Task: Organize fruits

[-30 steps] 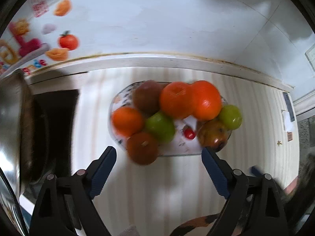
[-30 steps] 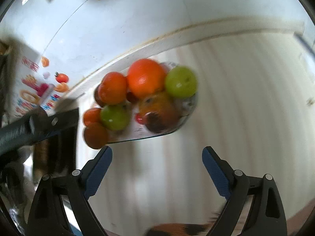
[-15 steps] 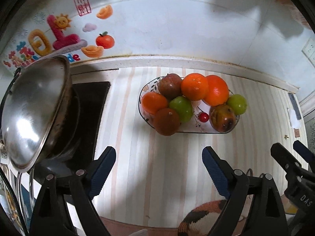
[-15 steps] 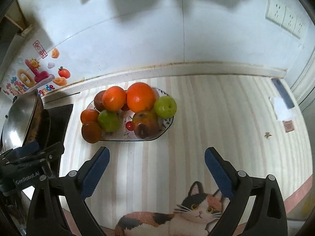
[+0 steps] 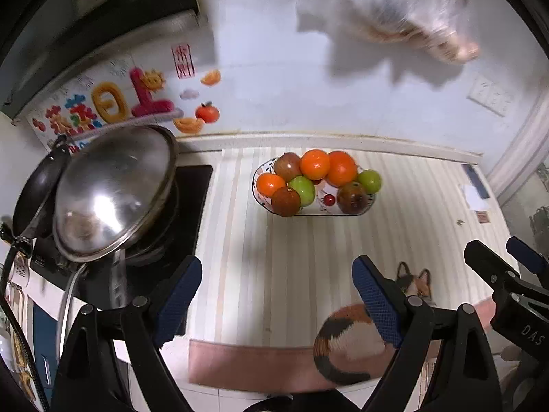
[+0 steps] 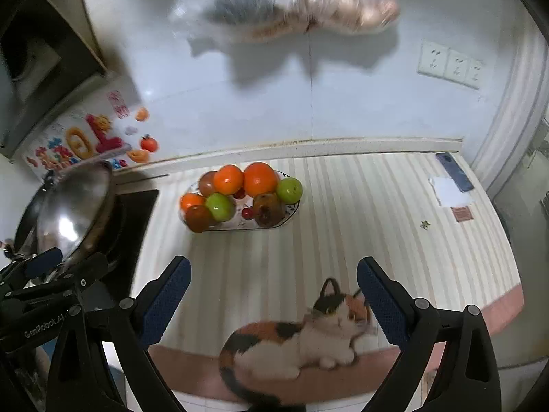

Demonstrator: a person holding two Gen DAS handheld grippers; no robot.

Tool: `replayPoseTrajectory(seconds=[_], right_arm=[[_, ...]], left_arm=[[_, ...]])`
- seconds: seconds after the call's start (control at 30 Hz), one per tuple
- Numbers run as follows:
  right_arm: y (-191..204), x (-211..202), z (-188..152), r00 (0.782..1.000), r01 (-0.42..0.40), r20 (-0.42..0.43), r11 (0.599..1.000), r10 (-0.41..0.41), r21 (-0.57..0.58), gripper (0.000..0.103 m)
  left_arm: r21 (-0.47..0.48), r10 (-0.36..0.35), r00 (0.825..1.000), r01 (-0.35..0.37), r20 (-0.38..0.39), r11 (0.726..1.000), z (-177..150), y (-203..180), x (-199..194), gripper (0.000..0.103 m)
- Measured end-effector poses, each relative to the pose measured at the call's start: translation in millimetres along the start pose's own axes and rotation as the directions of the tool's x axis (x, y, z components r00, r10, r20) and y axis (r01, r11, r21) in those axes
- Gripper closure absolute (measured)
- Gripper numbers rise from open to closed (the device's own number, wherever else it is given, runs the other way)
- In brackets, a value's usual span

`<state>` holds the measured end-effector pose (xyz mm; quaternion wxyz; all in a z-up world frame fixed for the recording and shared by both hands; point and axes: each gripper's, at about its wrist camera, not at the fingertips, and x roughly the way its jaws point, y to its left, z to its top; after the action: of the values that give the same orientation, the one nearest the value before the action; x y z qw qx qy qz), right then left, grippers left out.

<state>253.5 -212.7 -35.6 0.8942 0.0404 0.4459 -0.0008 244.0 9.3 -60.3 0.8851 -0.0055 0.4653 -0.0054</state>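
A striped counter [image 6: 343,240] is seen running under a pale wall [image 6: 343,103], and everything below is placed relative to the plate [image 6: 291,211] of fruit standing on it near the wall. Left of the plate, a black cooktop [image 5: 192,213] is set into the counter, and on it a wok [image 5: 37,189] is seen with a steel lid [image 5: 113,189] leaning tilted against it. High above the plate, a clear plastic bag [image 6: 291,3] is seen against the wall, blurred. A cat picture [image 6: 295,340] is printed on the counter's near edge, well in front of the plate. Colourful stickers [image 5: 113,103] are stuck to the wall up and left of the plate, and a bank of sockets [image 6: 449,65] up and right of it.

Both grippers are held low over the near edge, well apart from the plate. The left gripper [image 5: 276,295] is seen with its jaws spread wide and nothing between them; the right gripper [image 6: 272,295] is likewise released and empty.

The plate is piled with fruit: two oranges [image 5: 341,168] at the back, a brownish fruit [image 5: 287,166] at their left, a smaller orange [image 5: 271,184] at the left end, a dark red-brown fruit [image 5: 285,201] at the front left, a green apple [image 5: 302,190] in the middle, a second green one [image 5: 369,181] at the right end, a mottled dark fruit [image 5: 352,198] at the front right, and a cherry [image 5: 329,199] between the middle fruits. A phone [image 6: 454,171] and a paper [image 6: 449,192] lie far right of the plate.
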Motion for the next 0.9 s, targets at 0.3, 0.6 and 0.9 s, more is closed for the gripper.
replayPoseTrajectory(seconds=[0.3, 0.6, 0.9], right_arm=[[16, -119, -52, 0.994, 0.032, 0.109, 0.999, -0.033, 0.009, 0.004], [23, -174, -79, 0.989, 0.004, 0.147, 1.000, -0.004, 0.001, 0.004], [21, -192, -80, 0.985, -0.040, 0.167, 0.999, 0.043, -0.020, 0.004]], left_arm=[[0.043, -0.031, 0.995, 0.027, 0.094, 0.999, -44, 4, -88, 0.013], [0.031, -0.041, 0.989, 0.036, 0.143, 0.999, -69, 7, -131, 0.013], [0.010, -0.020, 0.985, 0.018, 0.170, 1.000, -75, 2, -145, 0.013]])
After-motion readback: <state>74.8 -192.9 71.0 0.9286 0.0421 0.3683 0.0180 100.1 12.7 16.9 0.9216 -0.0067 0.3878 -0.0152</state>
